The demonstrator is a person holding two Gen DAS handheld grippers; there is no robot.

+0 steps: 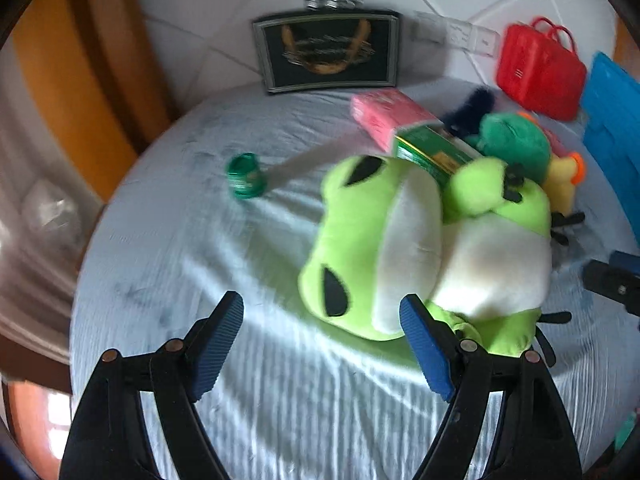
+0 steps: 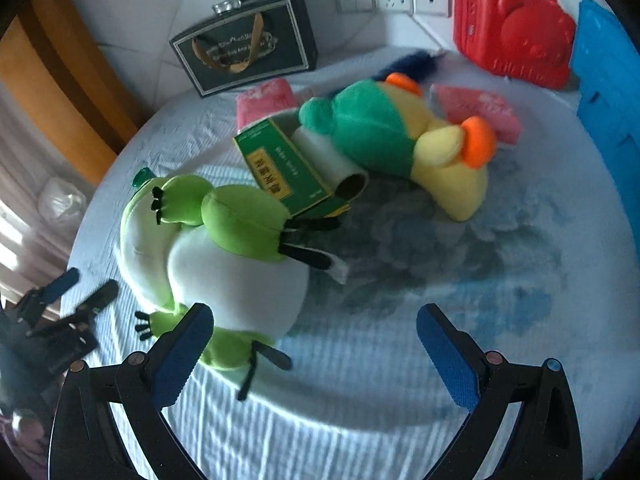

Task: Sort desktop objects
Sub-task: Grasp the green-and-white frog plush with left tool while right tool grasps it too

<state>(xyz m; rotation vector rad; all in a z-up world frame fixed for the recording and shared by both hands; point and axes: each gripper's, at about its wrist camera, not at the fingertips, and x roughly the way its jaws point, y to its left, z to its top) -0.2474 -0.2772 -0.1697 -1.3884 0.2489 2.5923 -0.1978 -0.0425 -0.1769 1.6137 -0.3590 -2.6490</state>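
Jaws: my left gripper point(image 1: 322, 344) and right gripper point(image 2: 316, 354) both stand wide, nothing between the pads.
Frog: lime frog plush point(image 1: 400, 248) lies on the pale cloth point(image 1: 240, 380), just ahead of both.
Risk: green box point(image 2: 288, 172) leans on the frog (a white roll pokes from it); lifting the frog could tip it.
Crowding: green-and-yellow plush point(image 2: 400, 140) and pink packs point(image 2: 476, 114) sit close behind.
Apart: small green jar point(image 1: 244, 176).

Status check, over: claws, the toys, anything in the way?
Left claw open, empty. Right claw open, empty. Frog toy untouched on cloth. Green box leaning on it.
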